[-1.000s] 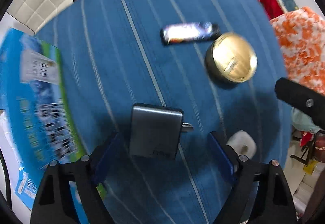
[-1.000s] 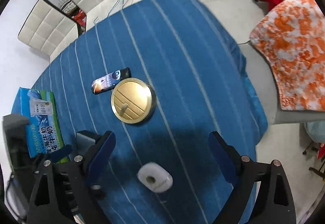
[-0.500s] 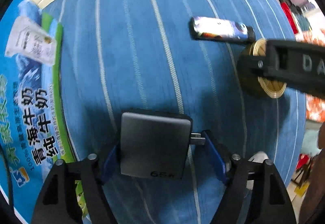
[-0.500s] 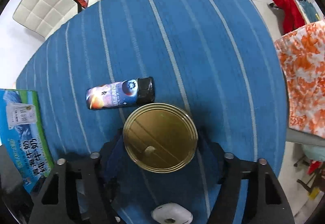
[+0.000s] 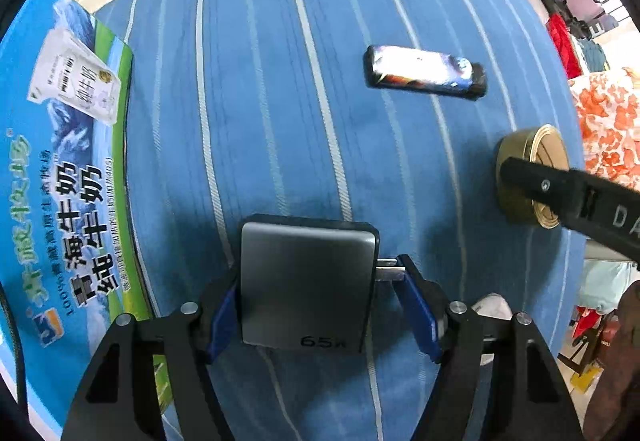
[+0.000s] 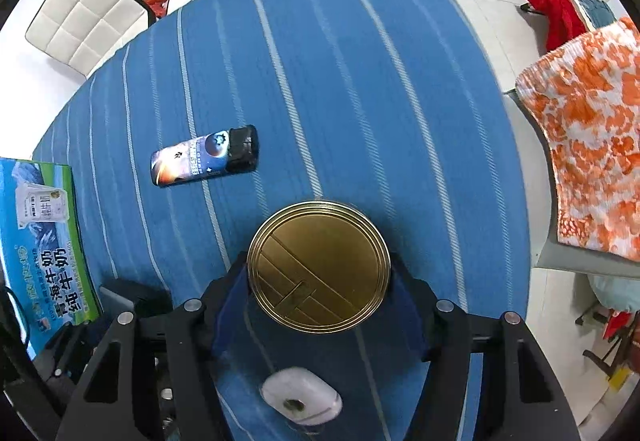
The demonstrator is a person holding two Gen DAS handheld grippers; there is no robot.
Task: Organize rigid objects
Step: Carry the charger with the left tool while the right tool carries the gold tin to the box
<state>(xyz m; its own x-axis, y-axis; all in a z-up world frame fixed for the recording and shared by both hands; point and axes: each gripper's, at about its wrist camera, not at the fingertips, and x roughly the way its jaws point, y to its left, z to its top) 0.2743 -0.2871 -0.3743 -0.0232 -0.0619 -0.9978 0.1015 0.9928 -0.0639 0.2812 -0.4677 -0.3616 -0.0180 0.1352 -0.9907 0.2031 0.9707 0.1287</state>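
Early days: nothing sorted yet, all items loose on the blue cloth (image 6: 360, 61). Left gripper (image 5: 316, 305) pinches the grey charger (image 5: 306, 285) at 6 o'clock, right pad on its prongs. Right gripper (image 6: 320, 293) hugs the gold tin (image 6: 319, 265), pads at both sides; looks gripped. Bottle (image 6: 204, 161) lies at 10 o'clock, white gadget (image 6: 302, 399) at 6, milk box (image 6: 38, 241) at 9, all waiting.

Hidden and cut-off parts
Milk carton (image 5: 60, 177) runs off the left edge; right gripper (image 5: 568, 197) partly covers the gold tin (image 5: 520, 161).
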